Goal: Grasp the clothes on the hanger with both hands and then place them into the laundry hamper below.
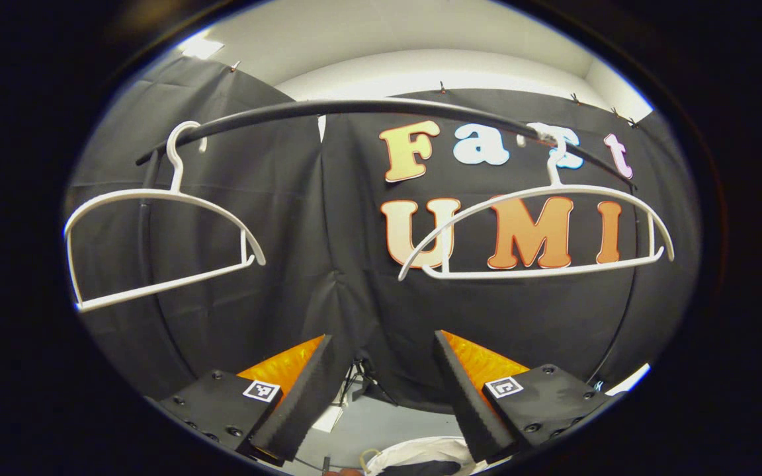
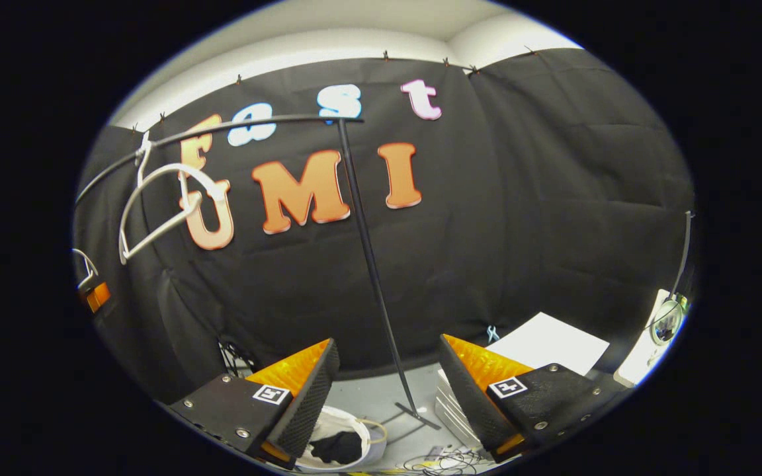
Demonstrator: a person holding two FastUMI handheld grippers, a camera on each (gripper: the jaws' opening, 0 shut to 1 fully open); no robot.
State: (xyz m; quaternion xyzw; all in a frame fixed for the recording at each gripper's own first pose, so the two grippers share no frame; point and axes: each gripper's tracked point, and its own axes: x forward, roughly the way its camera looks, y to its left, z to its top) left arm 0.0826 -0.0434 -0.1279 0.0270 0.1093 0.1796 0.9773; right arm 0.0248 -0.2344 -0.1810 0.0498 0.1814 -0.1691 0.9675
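Two bare white hangers (image 1: pixel 163 238) (image 1: pixel 540 231) hang from a black rail (image 1: pixel 354 109). My left gripper (image 1: pixel 384 387) stands open below them, nothing between its fingers. Beneath it shows the rim of a white laundry hamper (image 1: pixel 414 453) with dark cloth (image 1: pixel 421 468) inside. In the right gripper view, my right gripper (image 2: pixel 387 390) is open and holds nothing. Below its left finger sits the white hamper (image 2: pixel 361 436) with dark clothes (image 2: pixel 336 446) in it. One white hanger (image 2: pixel 159 211) hangs from the rail (image 2: pixel 255 123) at upper left. The left gripper (image 2: pixel 93 294) peeks in at the left edge.
The rack's black upright pole (image 2: pixel 371 264) slants down to a foot (image 2: pixel 421 415) on the grey floor. A white sheet (image 2: pixel 550 344) and stacked white items (image 2: pixel 454 406) lie to the right, with cables (image 2: pixel 440 459) near the bottom. A white object (image 2: pixel 665 324) stands at far right.
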